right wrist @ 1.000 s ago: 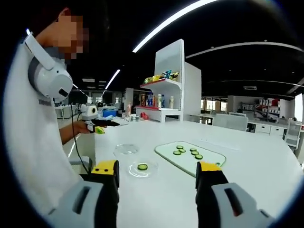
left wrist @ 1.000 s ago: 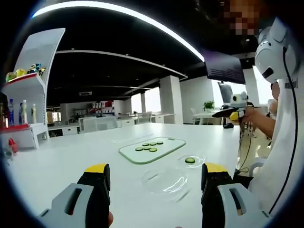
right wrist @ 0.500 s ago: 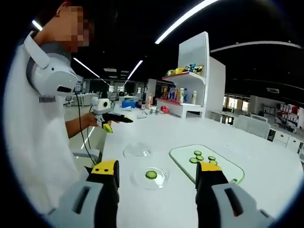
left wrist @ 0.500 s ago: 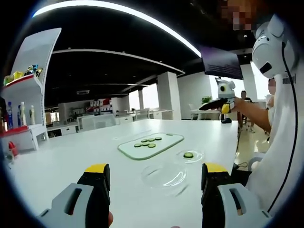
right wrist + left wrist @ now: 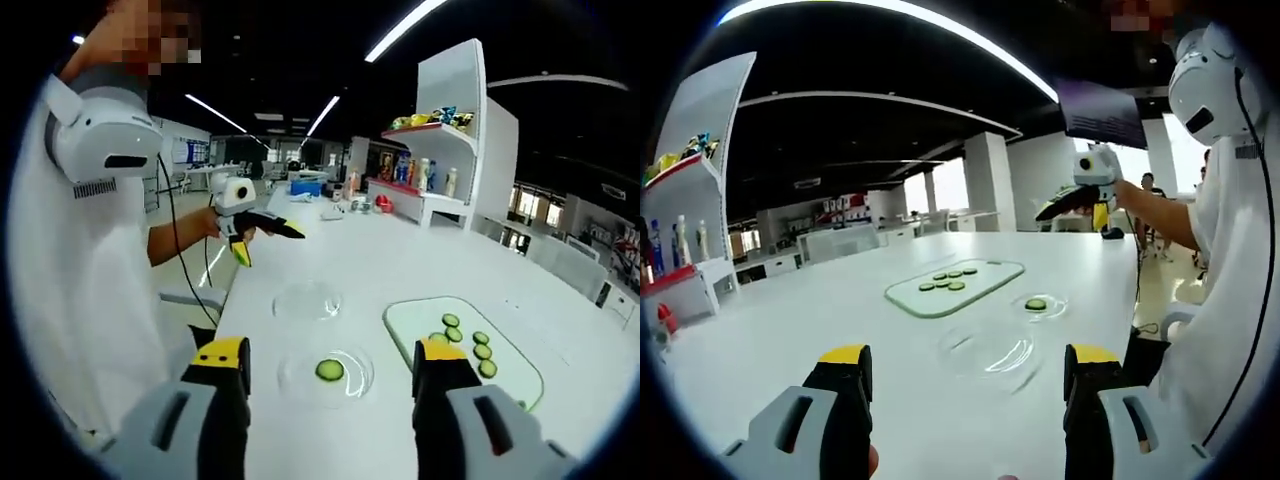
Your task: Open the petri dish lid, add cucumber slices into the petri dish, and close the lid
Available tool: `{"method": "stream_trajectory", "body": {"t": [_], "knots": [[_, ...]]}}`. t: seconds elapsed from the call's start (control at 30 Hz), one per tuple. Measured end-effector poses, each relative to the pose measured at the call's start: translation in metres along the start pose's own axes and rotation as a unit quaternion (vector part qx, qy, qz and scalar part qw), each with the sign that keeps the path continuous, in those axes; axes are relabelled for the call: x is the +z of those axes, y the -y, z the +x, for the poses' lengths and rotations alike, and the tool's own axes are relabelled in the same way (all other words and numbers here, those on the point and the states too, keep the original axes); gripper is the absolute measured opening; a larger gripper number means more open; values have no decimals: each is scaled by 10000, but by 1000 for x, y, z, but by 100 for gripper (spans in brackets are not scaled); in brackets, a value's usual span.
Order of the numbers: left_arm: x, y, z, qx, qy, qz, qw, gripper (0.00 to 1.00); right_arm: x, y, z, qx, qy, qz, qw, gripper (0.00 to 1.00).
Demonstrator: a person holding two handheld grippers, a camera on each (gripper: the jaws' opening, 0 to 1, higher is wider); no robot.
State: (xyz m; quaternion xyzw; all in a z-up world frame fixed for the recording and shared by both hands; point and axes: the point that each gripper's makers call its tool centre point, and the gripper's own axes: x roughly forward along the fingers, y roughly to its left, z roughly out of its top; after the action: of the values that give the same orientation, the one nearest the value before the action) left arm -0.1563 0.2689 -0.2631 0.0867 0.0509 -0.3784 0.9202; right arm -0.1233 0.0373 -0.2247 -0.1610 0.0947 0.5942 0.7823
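On the white tabletop [image 5: 300, 250], the petri dish [image 5: 326, 373] sits open with one cucumber slice [image 5: 329, 370] lying in it, just ahead of the right tongs [image 5: 333, 360]. Its clear lid [image 5: 308, 300] lies flat a little farther off, apart from the dish and toward the person's side. To the right of the dish is a glass cutting board [image 5: 515, 385] carrying several more cucumber slices [image 5: 470, 338].

From the left gripper view the order reverses: the lid [image 5: 990, 352] is nearest, between the jaws of the left tongs [image 5: 970, 372], the dish [image 5: 1038, 306] with its slice [image 5: 1037, 304] beyond it, and the board [image 5: 958, 287] to the far left of those.

Both pairs of tongs are spread wide and carry nothing. Each is raised above the tabletop, well clear of dish, lid and board.

By my reading, the lid is off and one slice is in, so the work stands between adding and closing. If more slices are wanted, the right tongs would need to drop to the board and pinch a thin, slippery disc by its edges. Otherwise the left tongs, already lined up with the lid, would need to lower, grip its thin rim, and carry it level over the dish.
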Motion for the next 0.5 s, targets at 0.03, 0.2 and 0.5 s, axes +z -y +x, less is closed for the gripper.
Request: {"method": "stream_trajectory", "body": {"t": [0.03, 0.2, 0.5], "knots": [[-1, -1, 1, 5, -10, 10, 10000, 79, 0, 0, 3, 53, -29, -22, 10000, 65], [-5, 3, 2, -160, -83, -53, 9998, 79, -3, -2, 17, 275, -190, -73, 9994, 66], [-11, 3, 10, -462, -270, -44, 9986, 79, -8, -4, 47, 578, -378, -153, 9975, 66]]}}
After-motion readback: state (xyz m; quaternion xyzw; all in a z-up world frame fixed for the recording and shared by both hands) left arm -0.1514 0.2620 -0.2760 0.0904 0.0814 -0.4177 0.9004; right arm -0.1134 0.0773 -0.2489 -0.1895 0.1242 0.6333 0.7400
